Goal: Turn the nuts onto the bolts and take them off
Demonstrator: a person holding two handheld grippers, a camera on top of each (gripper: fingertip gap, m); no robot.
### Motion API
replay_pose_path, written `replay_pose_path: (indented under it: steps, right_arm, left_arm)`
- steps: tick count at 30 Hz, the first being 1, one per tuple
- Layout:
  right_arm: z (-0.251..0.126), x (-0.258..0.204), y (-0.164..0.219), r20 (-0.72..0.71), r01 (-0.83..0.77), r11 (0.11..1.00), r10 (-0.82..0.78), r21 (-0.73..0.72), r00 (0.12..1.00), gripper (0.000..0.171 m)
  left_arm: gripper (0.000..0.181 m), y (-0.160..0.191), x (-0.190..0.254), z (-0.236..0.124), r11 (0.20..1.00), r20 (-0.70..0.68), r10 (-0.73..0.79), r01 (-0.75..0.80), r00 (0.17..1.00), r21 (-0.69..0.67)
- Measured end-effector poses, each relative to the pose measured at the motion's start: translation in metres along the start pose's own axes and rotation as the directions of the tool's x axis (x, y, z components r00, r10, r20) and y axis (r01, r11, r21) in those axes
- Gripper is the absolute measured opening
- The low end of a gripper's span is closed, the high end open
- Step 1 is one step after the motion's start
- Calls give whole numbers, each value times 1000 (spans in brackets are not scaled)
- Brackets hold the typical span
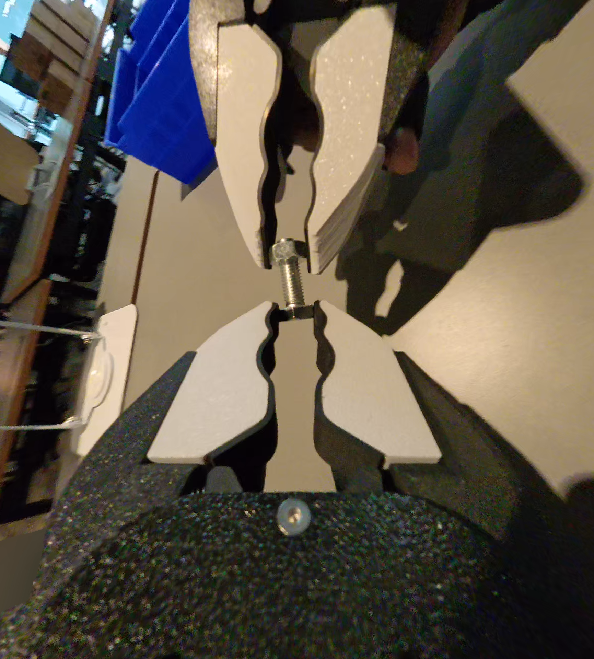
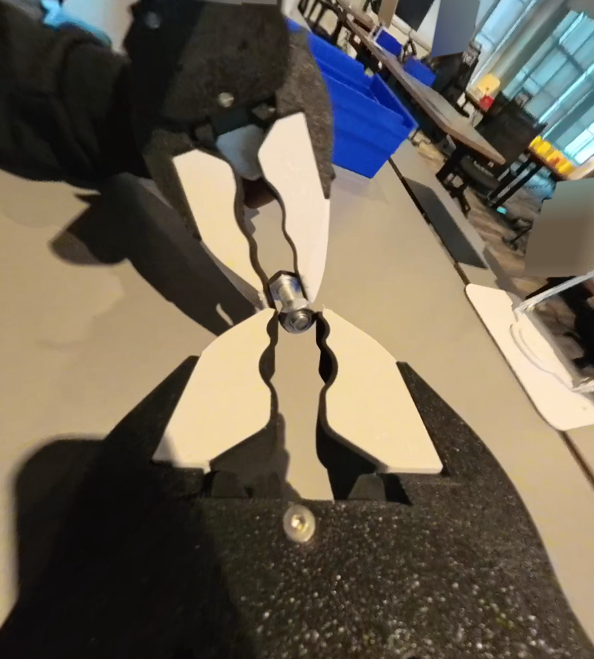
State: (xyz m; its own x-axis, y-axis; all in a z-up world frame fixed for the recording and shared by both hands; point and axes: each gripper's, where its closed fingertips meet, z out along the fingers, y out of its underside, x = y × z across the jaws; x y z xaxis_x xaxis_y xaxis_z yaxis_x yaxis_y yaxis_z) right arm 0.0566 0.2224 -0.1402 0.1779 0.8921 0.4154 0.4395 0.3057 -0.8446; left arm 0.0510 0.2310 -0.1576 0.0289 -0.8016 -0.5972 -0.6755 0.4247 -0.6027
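Left gripper (image 1: 295, 313) clamps the bolt (image 1: 290, 285) head; right gripper (image 2: 297, 321), at 12 o'clock in the left view, pinches the nut (image 2: 297, 321) at the thread's tip, far from seated.

Two close wrist views facing each other, sharing the bolt (image 1: 291, 285) (image 2: 288, 297)

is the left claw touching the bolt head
Touching. The left wrist view shows the left claw closed on the bolt head, with both fingertips pressed against its sides.
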Motion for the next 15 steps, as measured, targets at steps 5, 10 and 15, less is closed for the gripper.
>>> replay_pose_path:
  steps: [5, 10, 15]
  right_arm:
    - [7, 7, 3, 72, -387, 921, 385, 30, 920, 20]
    - [1, 13, -10, 273, -668, 732, 621, 133, 735, 26]
    - [-10, 18, -7, 83, -303, 942, 293, 144, 952, 33]
  left_arm:
    - [19, 8, -13, 0, 981, 146, 161, -142, 976, -133]
    - [19, 2, -18, -2, 986, 175, 141, -123, 975, -109]
    - [18, 0, -13, -4, 999, 67, -40, 40, 997, 7]
